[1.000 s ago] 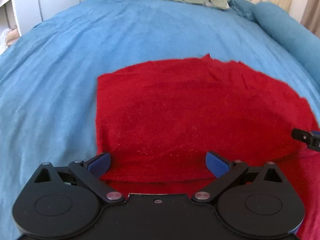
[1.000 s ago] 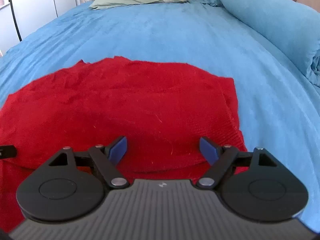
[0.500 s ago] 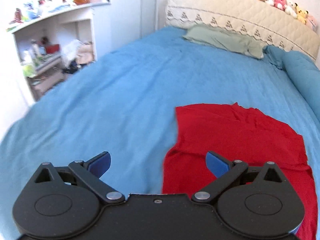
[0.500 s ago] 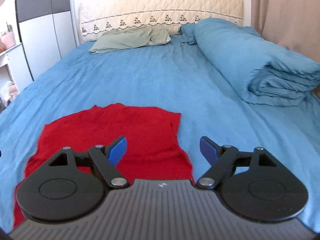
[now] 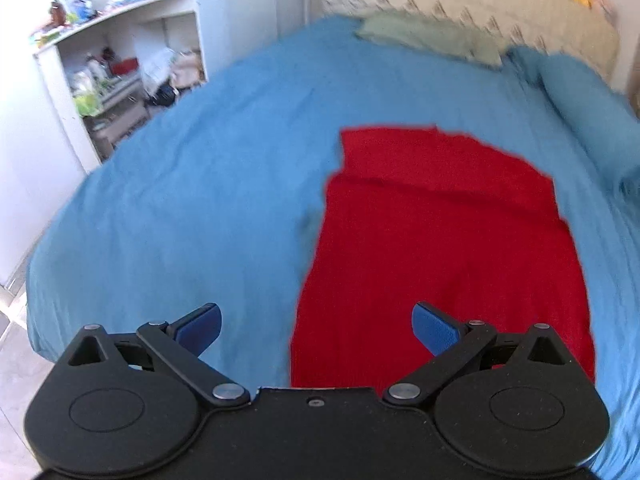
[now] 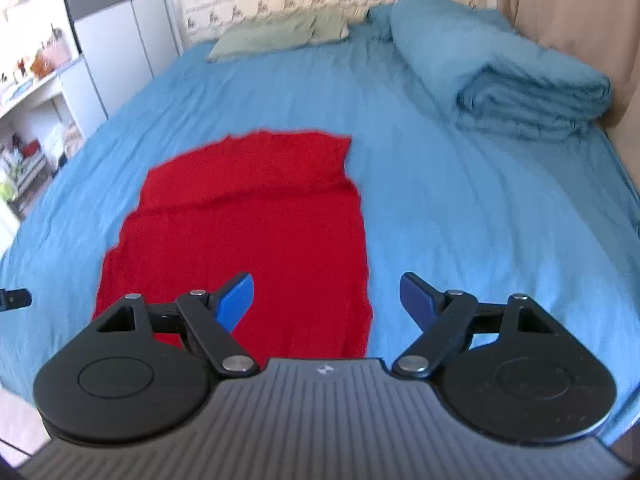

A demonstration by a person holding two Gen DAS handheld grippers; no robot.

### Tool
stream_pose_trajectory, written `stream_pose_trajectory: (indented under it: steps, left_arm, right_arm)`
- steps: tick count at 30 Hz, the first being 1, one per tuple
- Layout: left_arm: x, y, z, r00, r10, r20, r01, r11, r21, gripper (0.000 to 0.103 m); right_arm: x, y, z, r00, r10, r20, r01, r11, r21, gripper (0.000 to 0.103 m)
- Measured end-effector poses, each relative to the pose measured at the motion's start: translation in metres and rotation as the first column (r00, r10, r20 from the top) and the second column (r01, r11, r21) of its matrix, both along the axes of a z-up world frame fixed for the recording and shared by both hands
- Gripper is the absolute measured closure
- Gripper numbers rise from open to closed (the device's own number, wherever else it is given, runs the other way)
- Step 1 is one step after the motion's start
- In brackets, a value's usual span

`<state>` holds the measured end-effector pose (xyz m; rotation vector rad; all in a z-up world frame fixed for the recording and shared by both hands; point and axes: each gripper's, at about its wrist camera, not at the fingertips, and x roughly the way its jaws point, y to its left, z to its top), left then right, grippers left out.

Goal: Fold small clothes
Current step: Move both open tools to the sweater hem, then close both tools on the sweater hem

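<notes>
Blue bedsheet (image 6: 460,208) bears a folded red garment (image 6: 256,232); both the left tool (image 5: 316,328) and right tool (image 6: 326,300) hover apart, empty.

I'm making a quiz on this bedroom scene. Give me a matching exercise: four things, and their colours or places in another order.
Things:
1. garment
2. pillow
3. folded duvet
4. shelf unit

Descriptions:
A. pale green, by the headboard
B. red, flat on the bed
C. white, beside the bed
D. blue, on the bed near the curtain

Pairs: 1-B, 2-A, 3-D, 4-C
</notes>
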<state>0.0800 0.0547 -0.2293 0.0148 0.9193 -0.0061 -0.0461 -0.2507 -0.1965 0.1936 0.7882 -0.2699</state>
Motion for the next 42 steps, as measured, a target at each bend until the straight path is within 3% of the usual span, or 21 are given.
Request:
stream_pose_trajectory:
  steps: [7,12,16,20,22,25,26,30,32,36,42]
  left_arm:
    - [0.017,0.006,-0.083,0.994,-0.010,-0.107,0.007,0.999,-0.031,0.005]
    - [0.029,0.021,-0.127,0.983,0.014,-0.185,-0.030,0.996,-0.086,0.029]
    - [0.030,0.028,-0.139,0.978,0.038,-0.203,-0.061,0.992,-0.107,0.036]
    - [0.032,0.025,-0.138,0.977,0.029,-0.212,-0.052,0.993,-0.102,0.042]
    - [0.034,0.025,-0.138,0.974,0.023,-0.227,-0.047,0.993,-0.105,0.053]
    - [0.037,0.023,-0.139,0.969,-0.005,-0.247,-0.024,0.993,-0.115,0.085]
    - [0.037,0.022,-0.139,0.967,-0.016,-0.255,-0.016,0.993,-0.120,0.095]
    - [0.042,0.019,-0.136,0.964,-0.008,-0.267,-0.022,0.994,-0.111,0.096]
    - [0.043,0.021,-0.131,0.964,0.006,-0.268,-0.041,0.991,-0.126,0.097]
    - [0.045,0.026,-0.110,0.968,0.016,-0.251,-0.056,0.987,-0.153,0.097]
    - [0.062,0.031,-0.060,0.984,0.028,-0.174,-0.070,0.968,-0.239,0.098]
  right_arm:
    - [-0.009,0.005,-0.091,0.992,0.030,-0.119,-0.026,0.999,0.037,0.007]
    - [-0.003,-0.002,-0.142,0.986,0.015,-0.167,-0.003,0.997,0.072,0.012]
    - [0.001,-0.008,-0.159,0.981,0.004,-0.194,0.011,0.997,0.077,0.017]
    - [0.005,-0.017,-0.164,0.978,-0.021,-0.209,0.045,0.992,0.114,0.025]
    - [0.007,-0.020,-0.167,0.977,-0.025,-0.211,0.057,0.988,0.147,0.028]
    - [0.014,-0.019,-0.168,0.977,-0.012,-0.214,0.051,0.983,0.178,0.038]
    - [0.017,-0.018,-0.170,0.975,-0.017,-0.219,0.058,0.982,0.181,0.049]
    - [0.022,-0.023,-0.172,0.970,-0.053,-0.236,0.102,0.974,0.201,0.078]
    - [0.023,-0.025,-0.168,0.970,-0.054,-0.237,0.102,0.975,0.198,0.083]
    - [0.020,-0.031,-0.151,0.974,-0.067,-0.218,0.117,0.967,0.224,0.083]
    - [0.023,-0.045,-0.092,0.990,-0.105,-0.098,0.128,0.954,0.271,0.084]
